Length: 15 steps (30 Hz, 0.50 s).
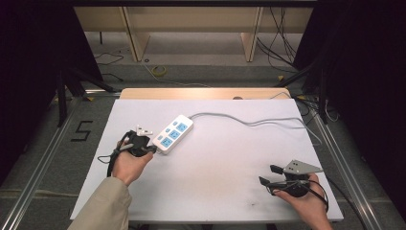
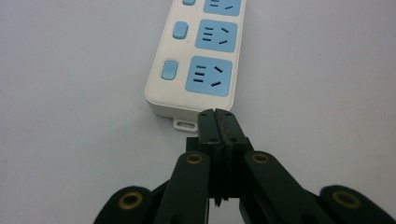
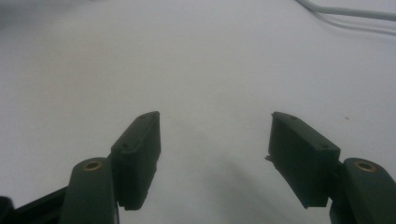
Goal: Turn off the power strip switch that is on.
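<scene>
1. The power strip point(image 1: 174, 133) lies on the white bench point(image 1: 215, 191), left of centre. The clenched, empty left tool point(image 2: 216, 115), just beside its near end, could push it aside.
2. The right tool point(image 3: 215, 140), released and empty, rests well apart; its trailing cable could snag the grey cord point(image 1: 249, 120).

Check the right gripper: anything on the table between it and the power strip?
Nothing visible. The right gripper, jaws open, sits at the near right of the white table; bare surface runs from it to the power strip. The strip's grey cord trails off behind, and the shut left gripper sits at the strip's near end.
</scene>
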Each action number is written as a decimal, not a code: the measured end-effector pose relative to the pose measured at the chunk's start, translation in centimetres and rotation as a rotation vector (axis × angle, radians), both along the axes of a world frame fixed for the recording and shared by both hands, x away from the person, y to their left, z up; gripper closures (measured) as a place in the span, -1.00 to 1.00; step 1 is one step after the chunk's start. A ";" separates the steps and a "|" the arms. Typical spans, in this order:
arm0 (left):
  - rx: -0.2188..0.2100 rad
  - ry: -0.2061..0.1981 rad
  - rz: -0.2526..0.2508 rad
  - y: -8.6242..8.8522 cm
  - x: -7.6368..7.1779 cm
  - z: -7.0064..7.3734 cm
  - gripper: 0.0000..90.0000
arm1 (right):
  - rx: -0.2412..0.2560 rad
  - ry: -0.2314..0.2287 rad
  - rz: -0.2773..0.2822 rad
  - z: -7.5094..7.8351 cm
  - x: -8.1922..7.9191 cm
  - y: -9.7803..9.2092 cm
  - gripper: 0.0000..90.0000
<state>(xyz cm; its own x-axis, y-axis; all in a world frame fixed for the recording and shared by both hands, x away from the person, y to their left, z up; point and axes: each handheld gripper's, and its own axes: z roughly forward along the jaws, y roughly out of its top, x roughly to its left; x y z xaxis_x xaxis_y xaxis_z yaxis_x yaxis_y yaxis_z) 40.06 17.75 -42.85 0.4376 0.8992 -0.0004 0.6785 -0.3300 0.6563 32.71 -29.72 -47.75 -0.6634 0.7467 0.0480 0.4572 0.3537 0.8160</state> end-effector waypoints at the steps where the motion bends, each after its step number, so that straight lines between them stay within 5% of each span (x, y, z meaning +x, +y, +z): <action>1: -0.006 -0.001 0.008 0.0 0.0 0.0 0.99 | -0.003 0.004 0.000 0.0 0.0 0.0 -0.22; 15: 0.011 0.002 0.015 0.2 -0.1 0.0 0.99 | 0.002 0.002 0.010 0.0 0.0 0.0 -0.22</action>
